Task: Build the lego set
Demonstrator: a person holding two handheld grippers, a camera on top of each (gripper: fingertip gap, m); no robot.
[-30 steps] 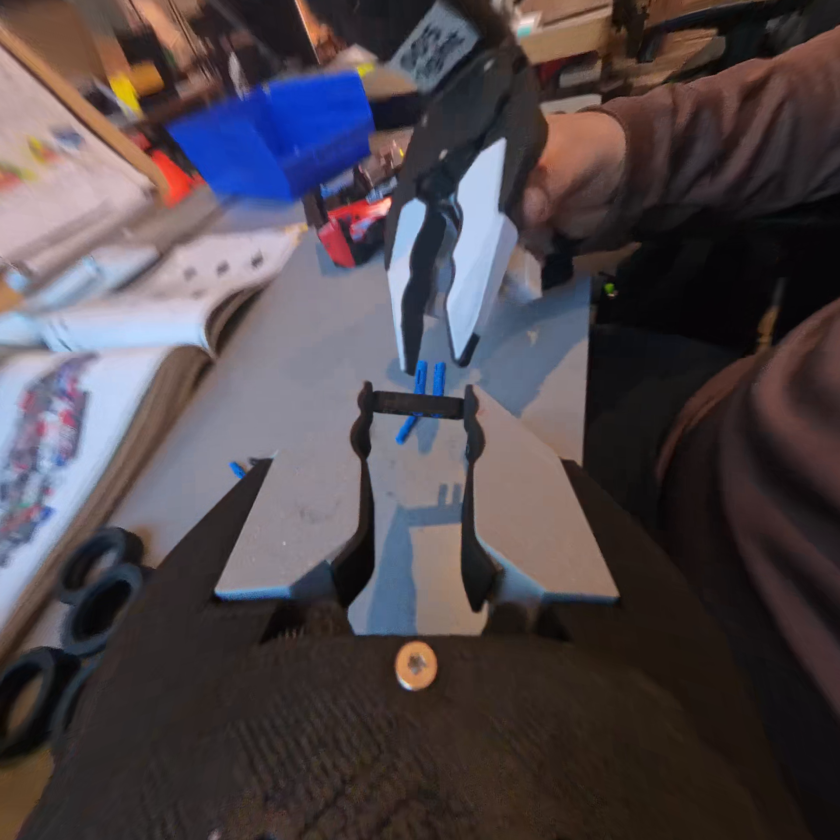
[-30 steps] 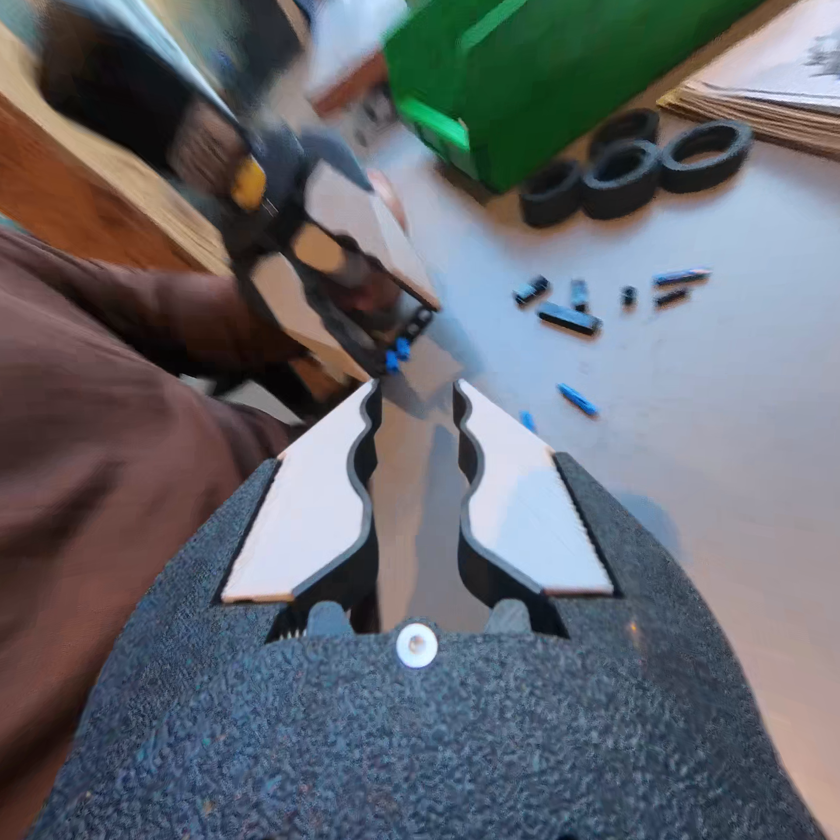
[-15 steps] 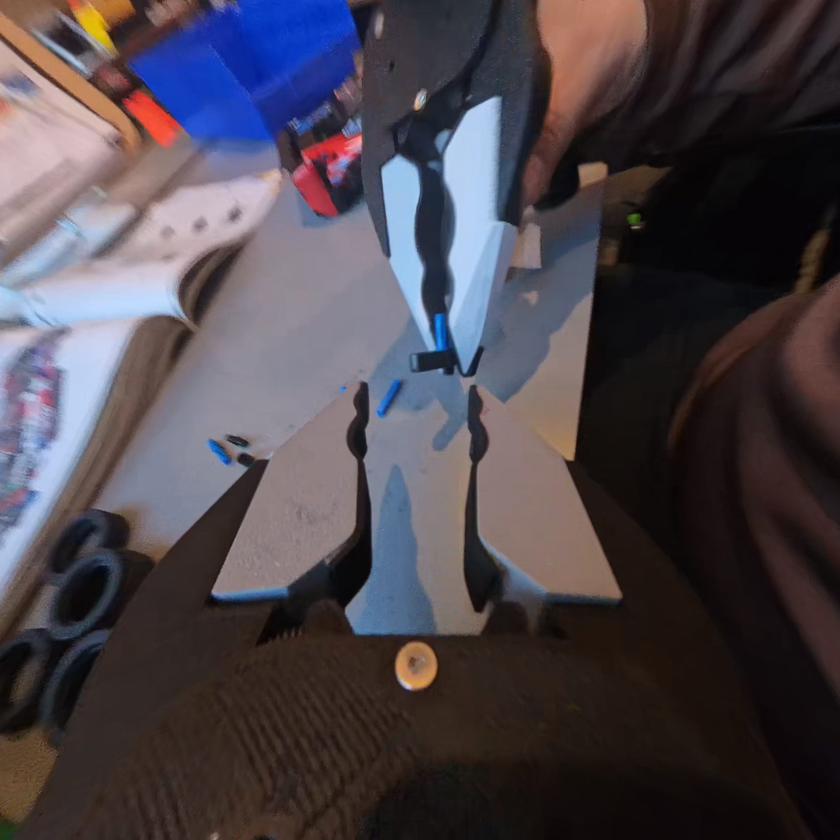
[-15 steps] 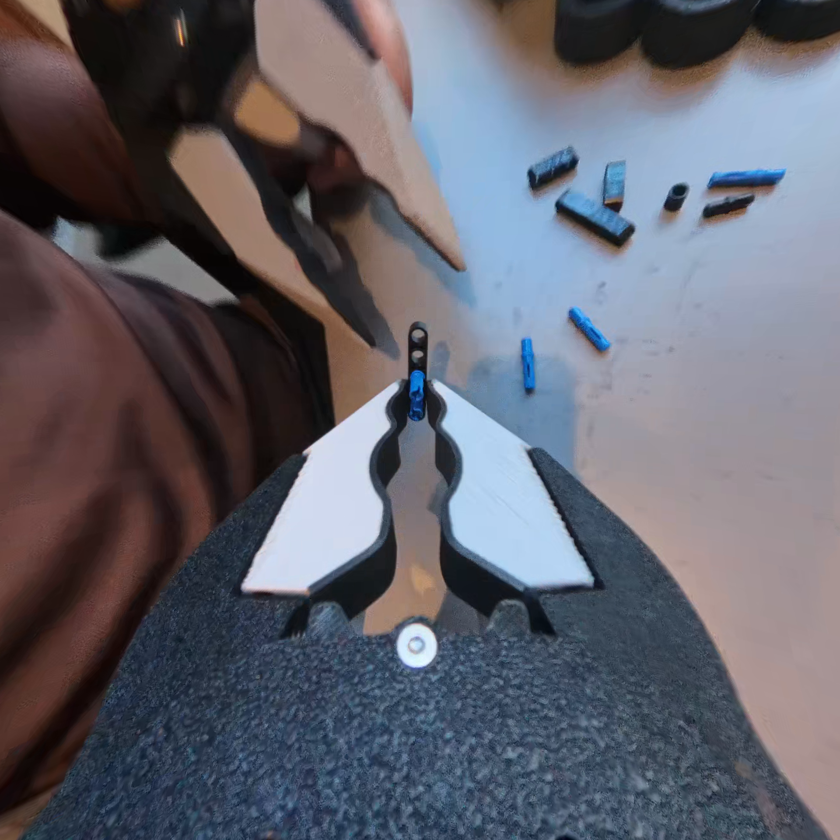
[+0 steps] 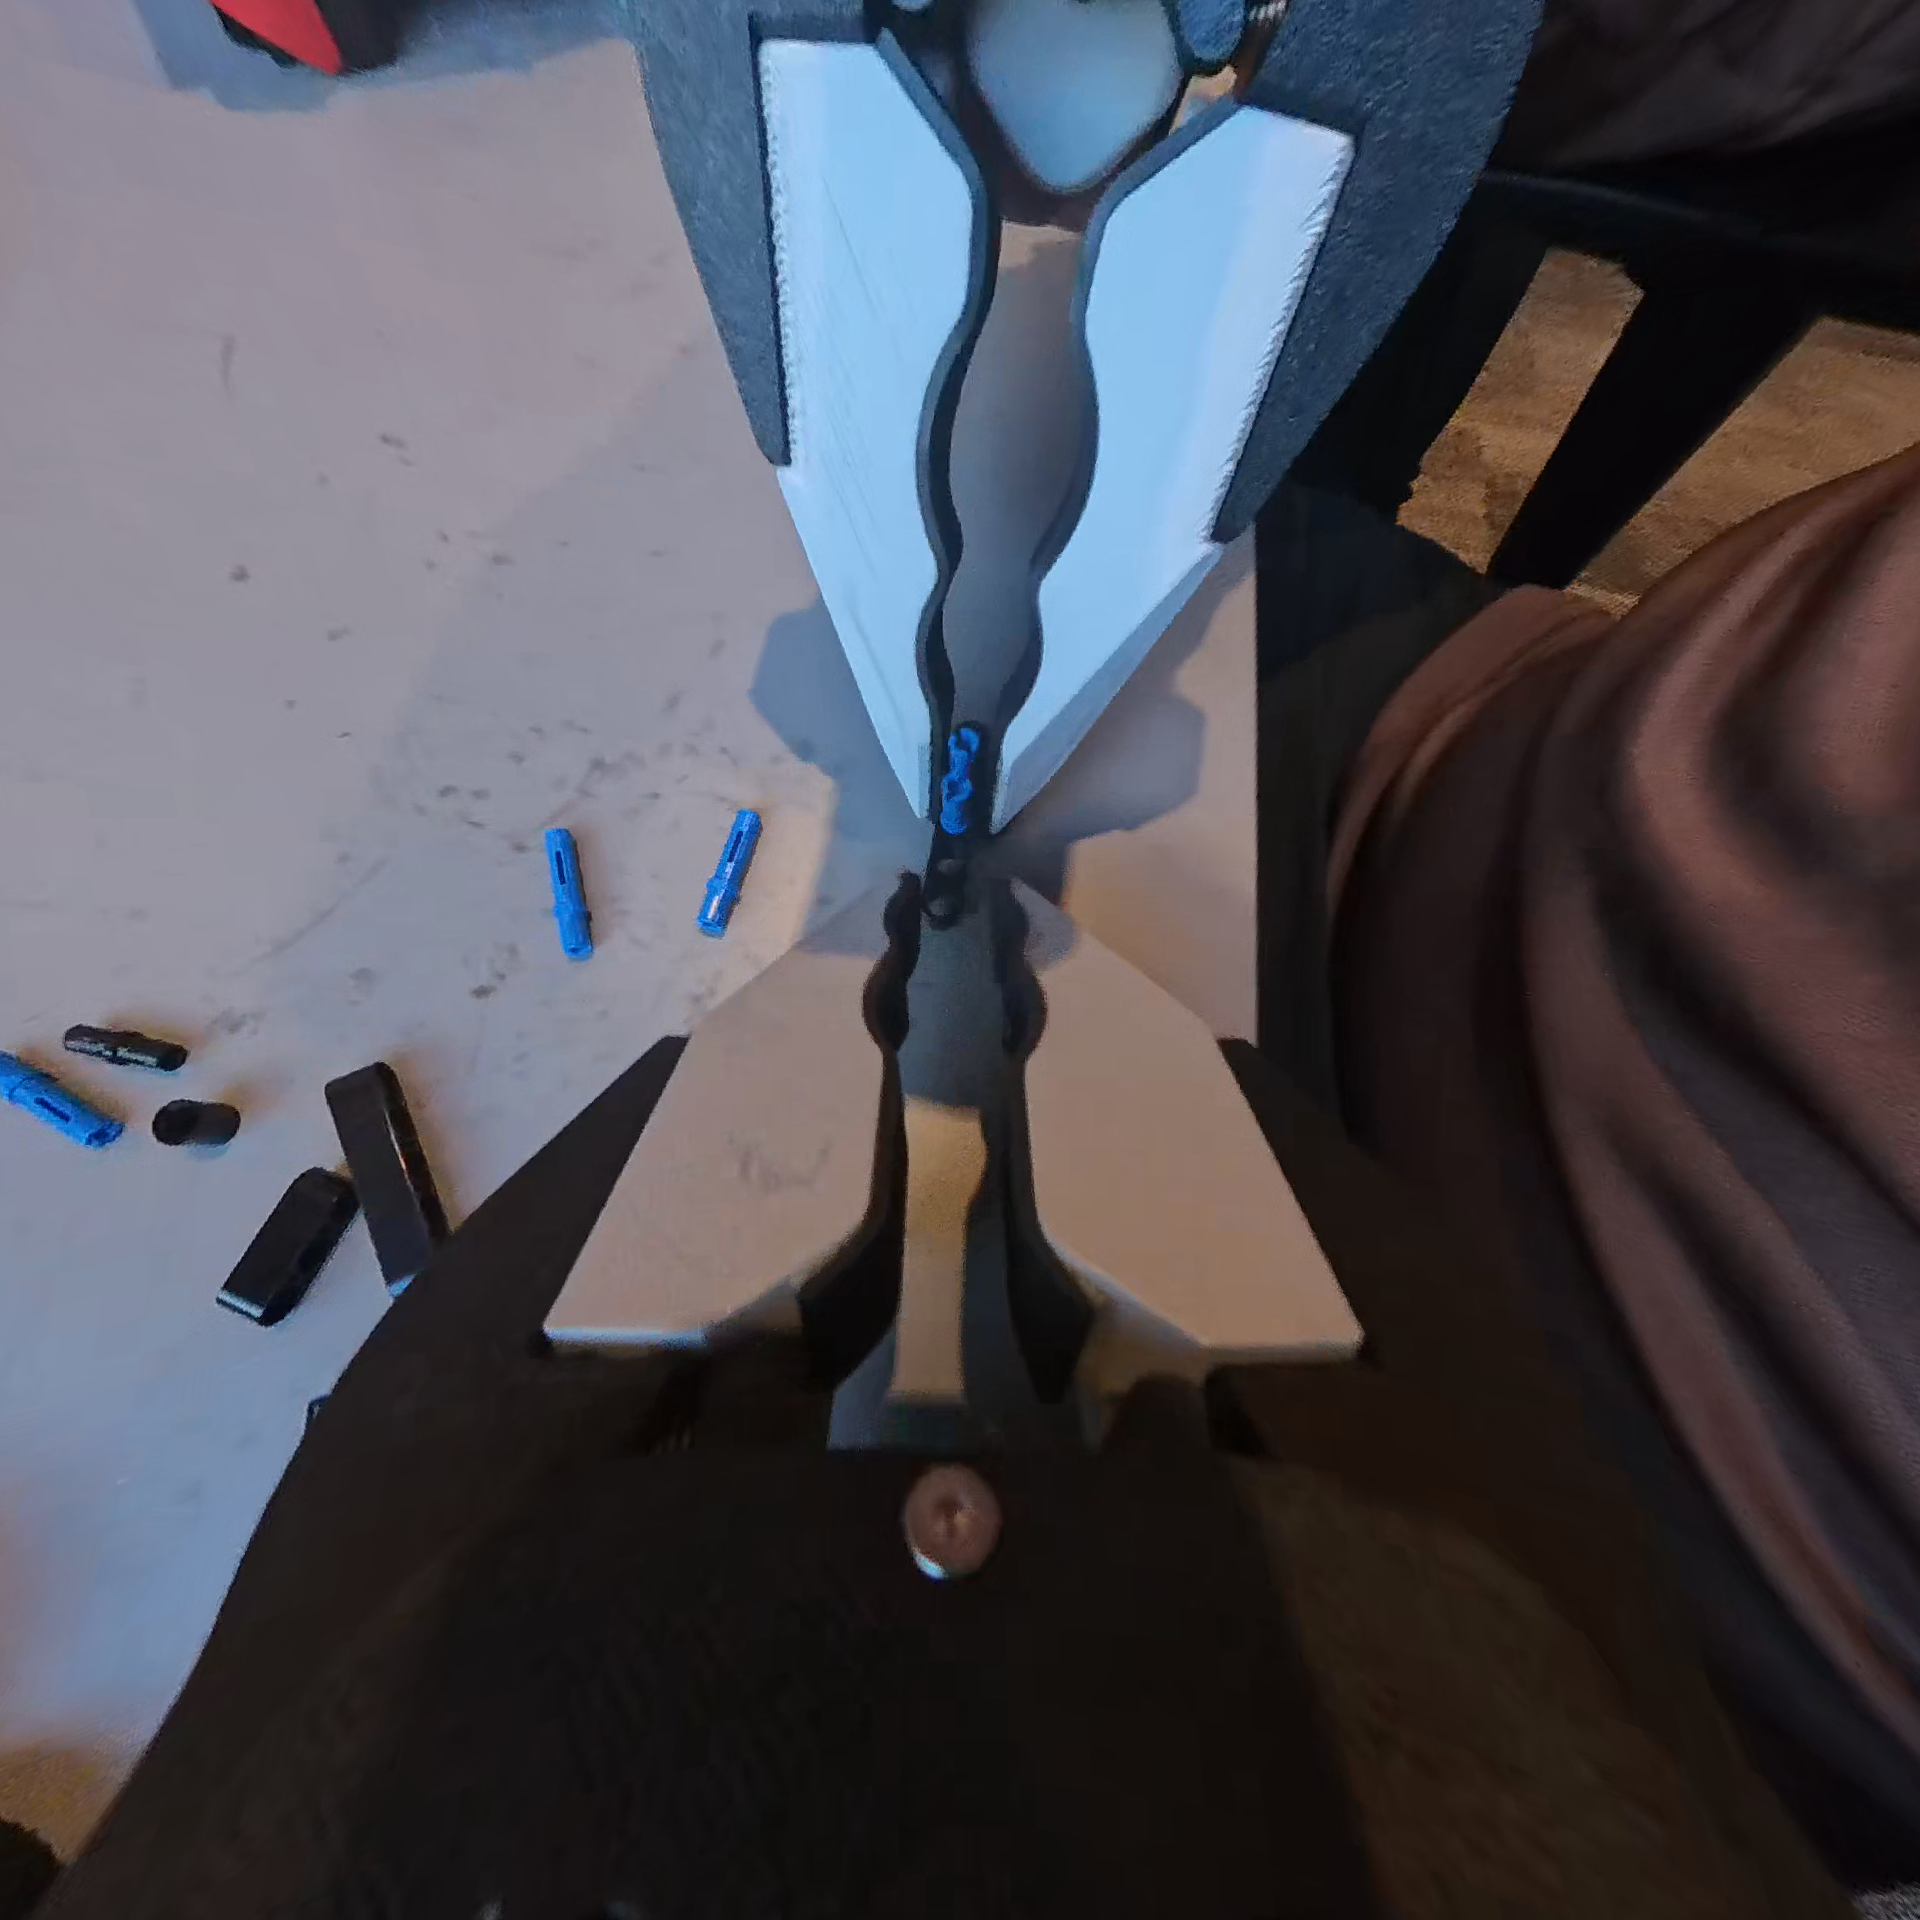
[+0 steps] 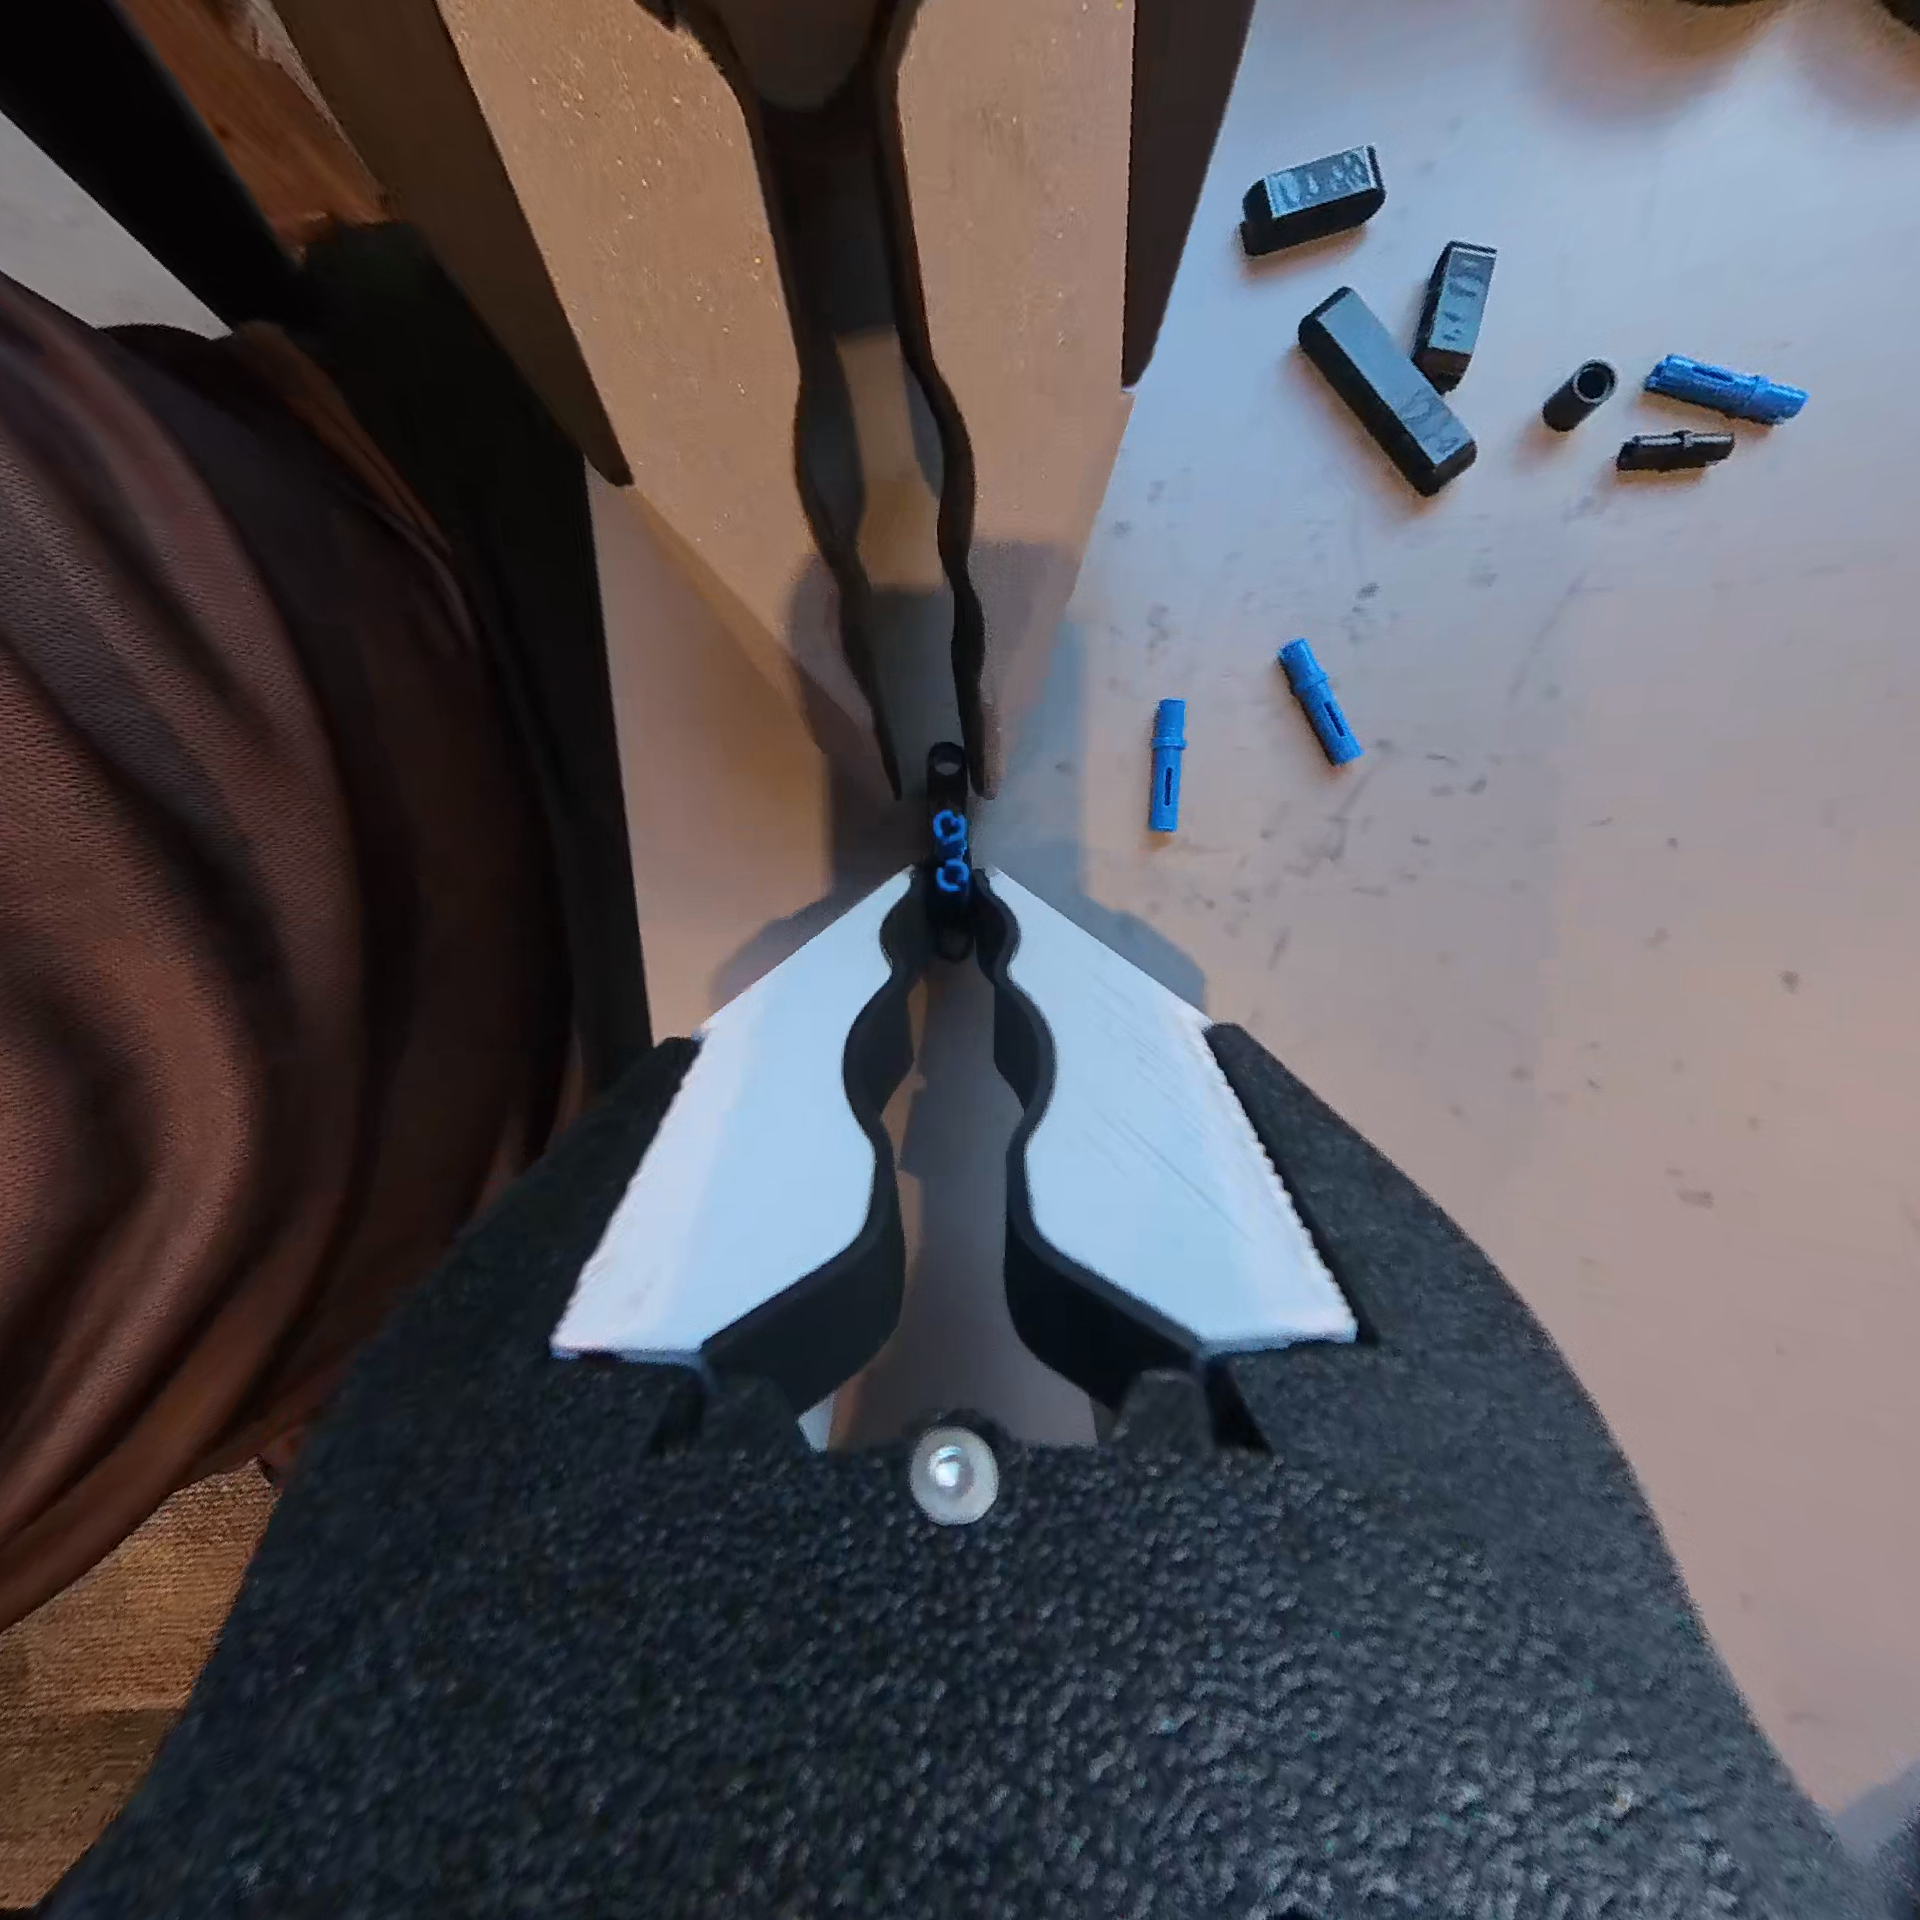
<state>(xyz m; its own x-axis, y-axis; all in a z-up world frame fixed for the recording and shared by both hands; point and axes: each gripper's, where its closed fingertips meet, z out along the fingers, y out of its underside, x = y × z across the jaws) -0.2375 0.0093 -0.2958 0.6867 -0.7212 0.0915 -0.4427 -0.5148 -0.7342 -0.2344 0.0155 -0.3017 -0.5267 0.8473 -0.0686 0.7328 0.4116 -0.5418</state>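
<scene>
A small black beam [image 6: 945, 767] with two blue pins [image 6: 948, 828] in it hangs above the grey table [image 5: 312, 520], close to its edge. My right gripper [image 6: 951, 883] is shut on the beam at the pins. It enters the left wrist view [image 5: 961, 819] from the top, pins [image 5: 961, 774] between its tips. My left gripper [image 5: 954, 902] faces it tip to tip. Its fingers straddle the beam's free end [image 5: 943, 885] with a narrow gap on either side. The left gripper shows in the right wrist view [image 6: 935, 788] at the top.
Two loose blue pins [image 5: 568, 891] [image 5: 730, 873] lie left of the grippers. Several black pieces [image 5: 384, 1174] and another blue pin [image 5: 57, 1112] lie farther left; they show in the right wrist view [image 6: 1387, 390]. The table edge [image 5: 1254, 831] and a person's brown clothing [image 5: 1662, 1039] are beside the grippers.
A second ago my left gripper held the beam crosswise; it let go and my right gripper took it. Both have dropped closer to the table, and my left fingers have narrowed around the beam's end.
</scene>
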